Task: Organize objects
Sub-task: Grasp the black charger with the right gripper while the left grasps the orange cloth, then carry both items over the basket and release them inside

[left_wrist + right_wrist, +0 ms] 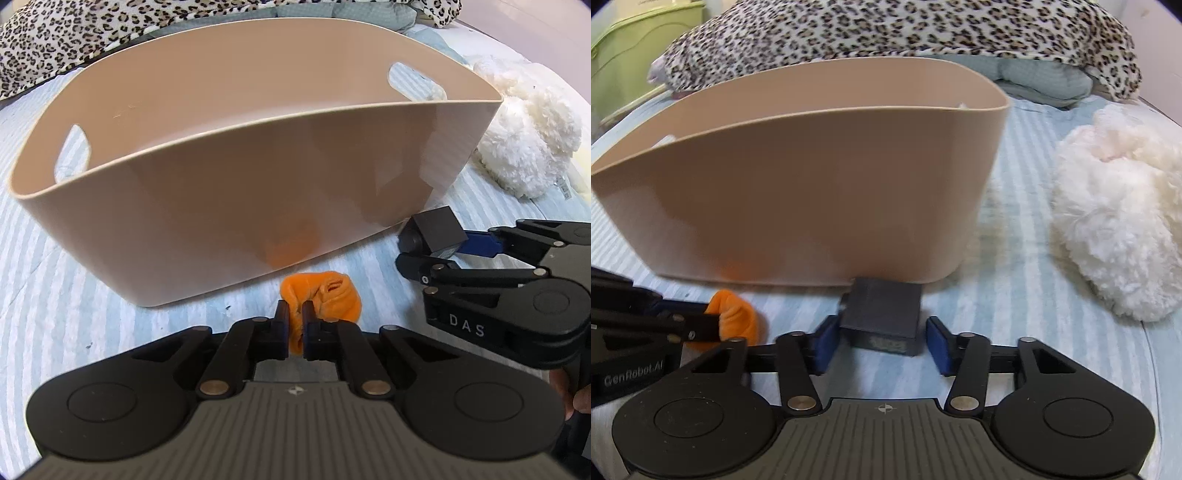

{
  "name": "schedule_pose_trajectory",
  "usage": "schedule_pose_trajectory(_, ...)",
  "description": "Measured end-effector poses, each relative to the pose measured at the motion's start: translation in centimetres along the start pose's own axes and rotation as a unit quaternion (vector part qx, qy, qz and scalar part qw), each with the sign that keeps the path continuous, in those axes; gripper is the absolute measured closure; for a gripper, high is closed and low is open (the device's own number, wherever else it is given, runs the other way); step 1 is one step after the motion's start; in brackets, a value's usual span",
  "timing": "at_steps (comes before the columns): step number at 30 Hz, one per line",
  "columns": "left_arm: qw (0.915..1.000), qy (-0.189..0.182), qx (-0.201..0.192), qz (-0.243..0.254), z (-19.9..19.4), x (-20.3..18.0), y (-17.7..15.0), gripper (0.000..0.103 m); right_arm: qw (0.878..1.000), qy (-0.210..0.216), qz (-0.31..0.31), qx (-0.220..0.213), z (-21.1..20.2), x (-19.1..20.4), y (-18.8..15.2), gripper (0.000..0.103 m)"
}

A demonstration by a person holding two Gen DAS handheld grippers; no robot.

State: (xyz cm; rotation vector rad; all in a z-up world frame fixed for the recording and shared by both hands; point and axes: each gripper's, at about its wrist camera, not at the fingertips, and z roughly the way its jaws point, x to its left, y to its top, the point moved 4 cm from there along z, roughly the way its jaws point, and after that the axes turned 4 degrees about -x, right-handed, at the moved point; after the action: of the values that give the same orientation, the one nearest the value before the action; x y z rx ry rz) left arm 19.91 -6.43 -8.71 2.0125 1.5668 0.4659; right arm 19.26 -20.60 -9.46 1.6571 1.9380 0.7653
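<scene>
A beige plastic bin (221, 192) with two handle holes stands on the striped bed, also in the right wrist view (798, 192). My left gripper (295, 325) is shut on an orange cloth (325, 299) lying just in front of the bin; the cloth also shows in the right wrist view (737, 317). My right gripper (882, 343) is open, its blue pads (823, 343) on either side of a small black box (882, 314) that rests against the bin's base. The box also shows in the left wrist view (436, 229). The bin's inside looks empty.
A white fluffy plush (1115, 229) lies right of the bin, also in the left wrist view (528, 133). A leopard-print blanket (905, 29) and folded teal cloth (1041, 81) lie behind. A green container (639, 48) stands far left.
</scene>
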Motion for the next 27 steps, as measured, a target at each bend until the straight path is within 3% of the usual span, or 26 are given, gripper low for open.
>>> schedule_pose_trajectory(17, 0.9982, 0.005, -0.045, 0.039, -6.1, 1.9, -0.8, 0.097, 0.999, -0.004, 0.005, -0.036, -5.3, -0.3, 0.5, 0.062)
schedule_pose_trajectory(27, 0.9925, 0.010, -0.111, 0.049, -11.4, 2.1, 0.8, 0.097, 0.995, 0.001, 0.015, -0.096, -10.5, 0.2, 1.9, 0.062)
